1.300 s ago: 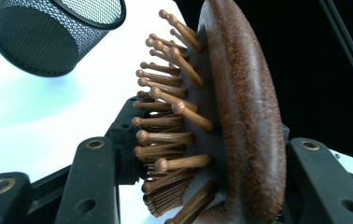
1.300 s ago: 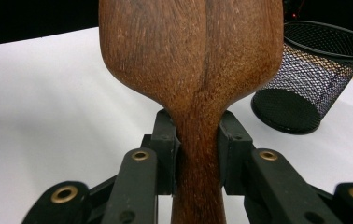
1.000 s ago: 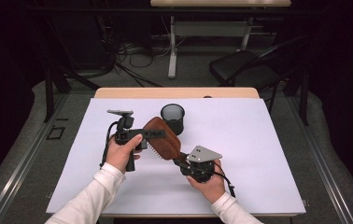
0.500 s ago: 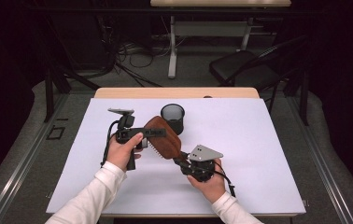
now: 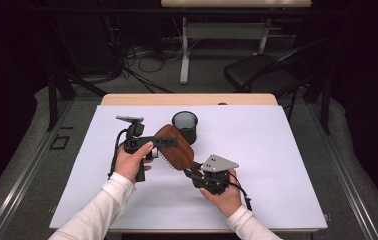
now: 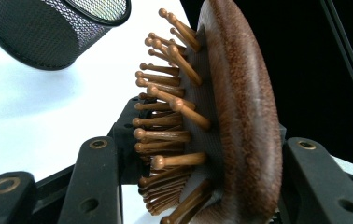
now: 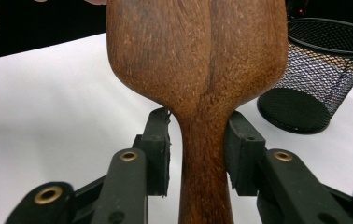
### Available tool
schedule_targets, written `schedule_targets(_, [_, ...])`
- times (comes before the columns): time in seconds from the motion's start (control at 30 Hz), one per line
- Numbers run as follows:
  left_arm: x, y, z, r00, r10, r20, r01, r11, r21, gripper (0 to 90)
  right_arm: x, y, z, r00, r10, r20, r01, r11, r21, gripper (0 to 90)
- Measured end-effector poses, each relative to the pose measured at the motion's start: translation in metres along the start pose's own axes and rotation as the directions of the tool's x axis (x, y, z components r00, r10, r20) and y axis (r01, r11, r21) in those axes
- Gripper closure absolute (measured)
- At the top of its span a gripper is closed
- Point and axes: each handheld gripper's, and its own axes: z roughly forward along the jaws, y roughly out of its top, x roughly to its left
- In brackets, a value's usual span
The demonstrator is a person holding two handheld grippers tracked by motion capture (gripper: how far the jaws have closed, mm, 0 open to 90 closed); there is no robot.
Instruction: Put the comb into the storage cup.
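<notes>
High view: left gripper (image 5: 169,142) fingers clamp the wooden hairbrush (image 5: 176,152) head beside the mesh cup (image 5: 185,126); right gripper (image 5: 191,175) fingers have just been opening, loose around its handle.

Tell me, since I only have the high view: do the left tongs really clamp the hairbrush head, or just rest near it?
Observer: They clamp it. In the left gripper view the left tongs squeeze the hairbrush head, one jaw on the bristle side, one on the wooden back.
Operator: And the right tongs?
Observer: The right tongs have just been opening. The handle stands between the pads, with a visible gap at one pad.
</notes>
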Motion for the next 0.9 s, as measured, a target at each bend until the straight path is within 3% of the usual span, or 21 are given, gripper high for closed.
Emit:
schedule_targets(0.53, [0.004, 0.0022, -0.0019, 1.0, -0.001, -0.008, 0.001, 0.9999, -0.012, 50.5, -0.0018, 0.0008, 0.004, 0.9999, 0.008, -0.014, -0.008, 1.0, -0.009, 44.1])
schedule_targets(0.67, [0.0053, 0.003, -0.0026, 1.0, -0.006, 0.0, 0.006, 0.9999, -0.008, 50.5, -0.0024, 0.0014, 0.0048, 0.9997, 0.01, -0.022, -0.01, 1.0, 0.007, 42.6])
schedule_targets(0.77, [0.0057, 0.0032, -0.0033, 1.0, -0.005, 0.0, 0.005, 1.0, -0.008, 50.5, -0.0014, 0.0022, 0.0048, 0.9996, -0.025, -0.014, 0.025, 1.0, 0.003, 42.5])
schedule_targets(0.9, [0.0066, 0.0037, -0.0046, 1.0, -0.001, -0.004, 0.001, 0.9999, -0.011, 50.5, -0.0014, 0.0031, 0.0046, 0.9996, -0.028, 0.0, 0.028, 1.0, 0.001, 41.5])
